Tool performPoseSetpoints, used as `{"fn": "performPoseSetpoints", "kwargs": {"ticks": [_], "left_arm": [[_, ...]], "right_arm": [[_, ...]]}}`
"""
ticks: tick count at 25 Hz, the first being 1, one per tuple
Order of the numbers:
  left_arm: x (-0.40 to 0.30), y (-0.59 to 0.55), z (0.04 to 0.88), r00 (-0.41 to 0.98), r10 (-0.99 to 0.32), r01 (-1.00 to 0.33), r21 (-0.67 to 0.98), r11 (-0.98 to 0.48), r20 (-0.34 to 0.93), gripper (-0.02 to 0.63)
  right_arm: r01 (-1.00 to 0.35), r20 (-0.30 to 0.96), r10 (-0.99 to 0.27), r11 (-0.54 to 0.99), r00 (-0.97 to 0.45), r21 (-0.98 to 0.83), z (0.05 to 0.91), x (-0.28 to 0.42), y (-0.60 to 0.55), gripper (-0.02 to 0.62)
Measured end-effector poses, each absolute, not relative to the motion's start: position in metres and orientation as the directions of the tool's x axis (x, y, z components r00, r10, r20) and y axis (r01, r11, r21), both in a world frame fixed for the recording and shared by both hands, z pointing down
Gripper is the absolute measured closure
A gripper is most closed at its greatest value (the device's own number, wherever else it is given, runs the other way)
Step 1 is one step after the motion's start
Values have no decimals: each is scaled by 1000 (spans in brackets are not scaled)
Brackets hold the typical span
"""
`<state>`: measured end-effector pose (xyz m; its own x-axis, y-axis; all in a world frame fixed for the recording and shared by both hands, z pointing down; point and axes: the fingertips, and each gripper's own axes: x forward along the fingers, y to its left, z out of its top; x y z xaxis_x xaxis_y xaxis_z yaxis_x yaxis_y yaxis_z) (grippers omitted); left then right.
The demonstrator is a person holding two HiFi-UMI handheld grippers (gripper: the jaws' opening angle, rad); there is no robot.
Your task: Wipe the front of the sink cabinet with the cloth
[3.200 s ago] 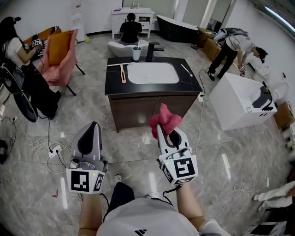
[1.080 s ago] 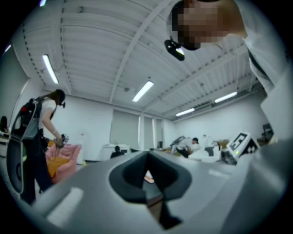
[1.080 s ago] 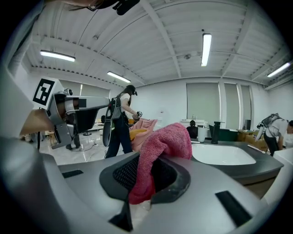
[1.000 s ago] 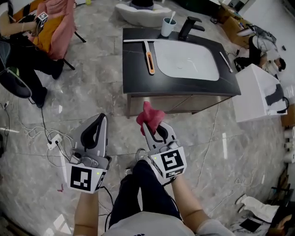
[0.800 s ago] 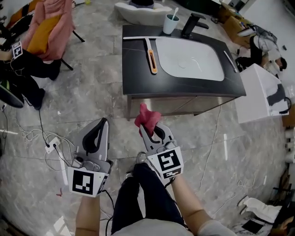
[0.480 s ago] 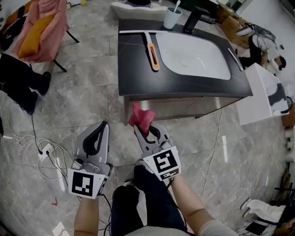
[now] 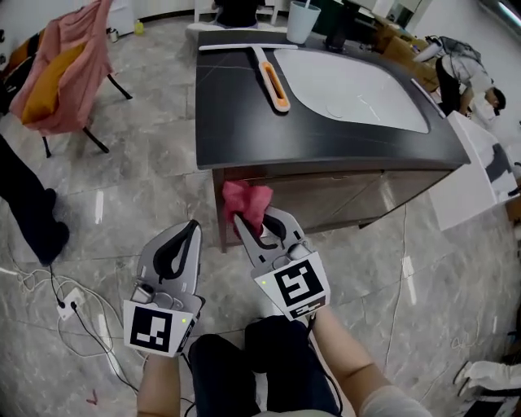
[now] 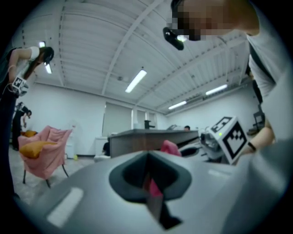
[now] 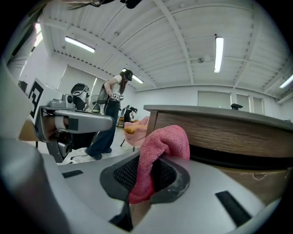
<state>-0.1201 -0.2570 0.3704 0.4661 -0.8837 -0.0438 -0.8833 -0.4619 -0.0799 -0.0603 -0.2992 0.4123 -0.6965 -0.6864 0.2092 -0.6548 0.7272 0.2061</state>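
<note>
Fingers of the right gripper pinch the cloth near the sink cabinet front, left gripper pressed together, empty — wiping seems not yet begun — next, press cloth flat and sweep.

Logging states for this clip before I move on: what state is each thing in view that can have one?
Right gripper: shut on cloth.
Left gripper: shut, empty.
Cloth: bunched, by the cabinet front; contact unclear.
Cabinet doors: shut.
Cup: upright.
Squeegee: lying flat on the counter.
</note>
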Motion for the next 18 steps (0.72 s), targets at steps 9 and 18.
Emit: {"fn": "performPoseSetpoints", "kwargs": {"ticks": [9,18], "left_arm": [[-126,-268,437,468,-863,-884,-91,-459,-188,601],[-137,-253,451,446,-866,-895,-75,-440,-225,601]], "right_arm": [[-737,32,-777,609,-629,292,430,-49,-326,545],[-723,-13,-790,555,-614,411,430,-87,-322,546]]}}
